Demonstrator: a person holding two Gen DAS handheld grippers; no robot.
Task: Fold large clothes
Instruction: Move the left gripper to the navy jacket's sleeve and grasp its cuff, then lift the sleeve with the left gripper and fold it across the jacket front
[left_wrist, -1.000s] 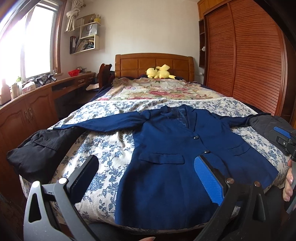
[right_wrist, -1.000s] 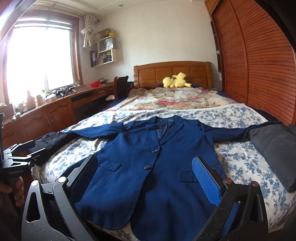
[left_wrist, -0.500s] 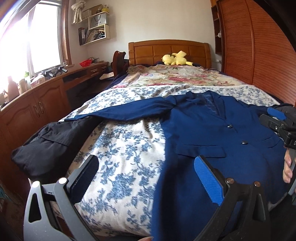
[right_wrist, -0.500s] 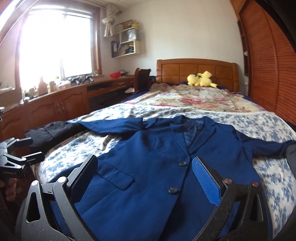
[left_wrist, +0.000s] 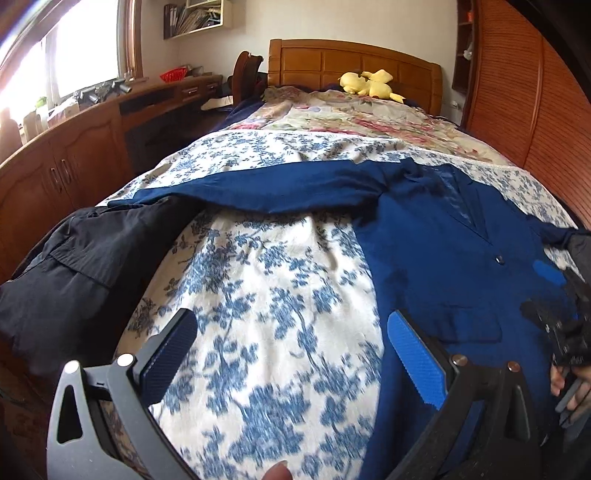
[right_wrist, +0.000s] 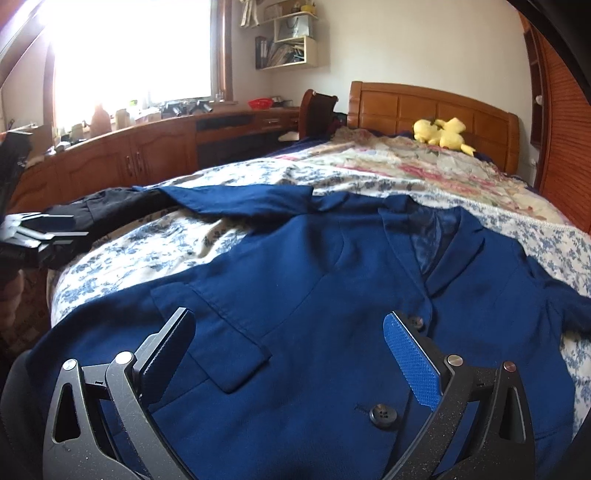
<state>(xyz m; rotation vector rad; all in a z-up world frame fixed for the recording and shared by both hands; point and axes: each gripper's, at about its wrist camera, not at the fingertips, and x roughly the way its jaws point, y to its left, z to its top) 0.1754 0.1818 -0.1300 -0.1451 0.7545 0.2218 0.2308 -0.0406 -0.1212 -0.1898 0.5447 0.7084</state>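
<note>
two open grippers, smooth navy blazer (right_wrist: 332, 295), floral bedspread (left_wrist: 266, 295)

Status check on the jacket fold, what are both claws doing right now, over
Left claw open over the floral bedspread, empty. Right claw open above the blue blazer, which lies flat and unfolded. Black garment under the left sleeve end.

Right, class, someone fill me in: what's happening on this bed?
A person holds a gripping tool in each hand over a navy blazer spread face-up, buttoned, on the floral bedspread. The left tool and right tool are both open, gripping nothing. Folding has not started; a black garment lies beside the sleeve.
</note>
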